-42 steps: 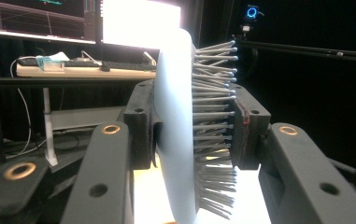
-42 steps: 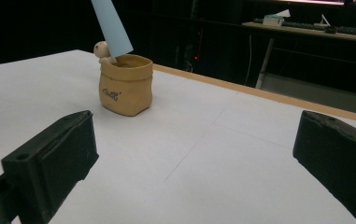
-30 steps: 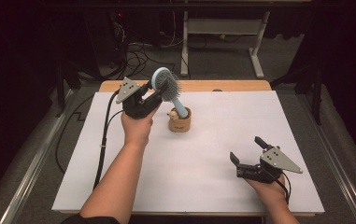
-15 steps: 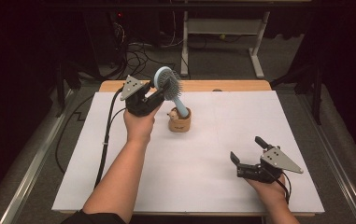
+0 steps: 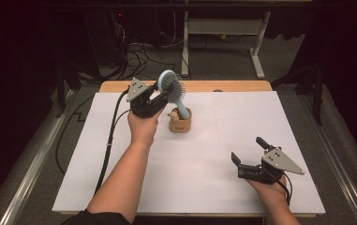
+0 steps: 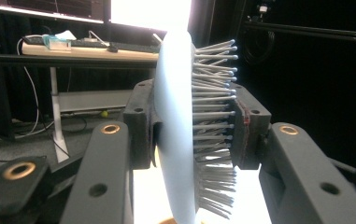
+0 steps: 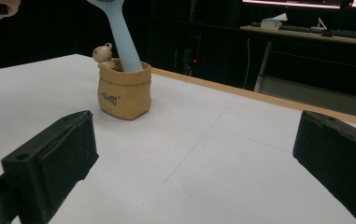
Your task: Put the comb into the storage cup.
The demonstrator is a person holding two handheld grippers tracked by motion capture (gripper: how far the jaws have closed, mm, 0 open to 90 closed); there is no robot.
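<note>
The hairbrush is clamped at its head by the left tongs, its handle slanting down into the pouch on the counter, while the right tongs are held released, well apart.

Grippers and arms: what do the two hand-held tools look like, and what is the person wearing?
Both are black two-jaw tools. The left tool and the right tool each carry a grey three-cornered plate with small dots on top. A black cable trails from the left one toward the table's near edge. The jaws are blocky, with brass-ringed holes. Forearms are bare; a dark sleeve shows at the left elbow.
</note>
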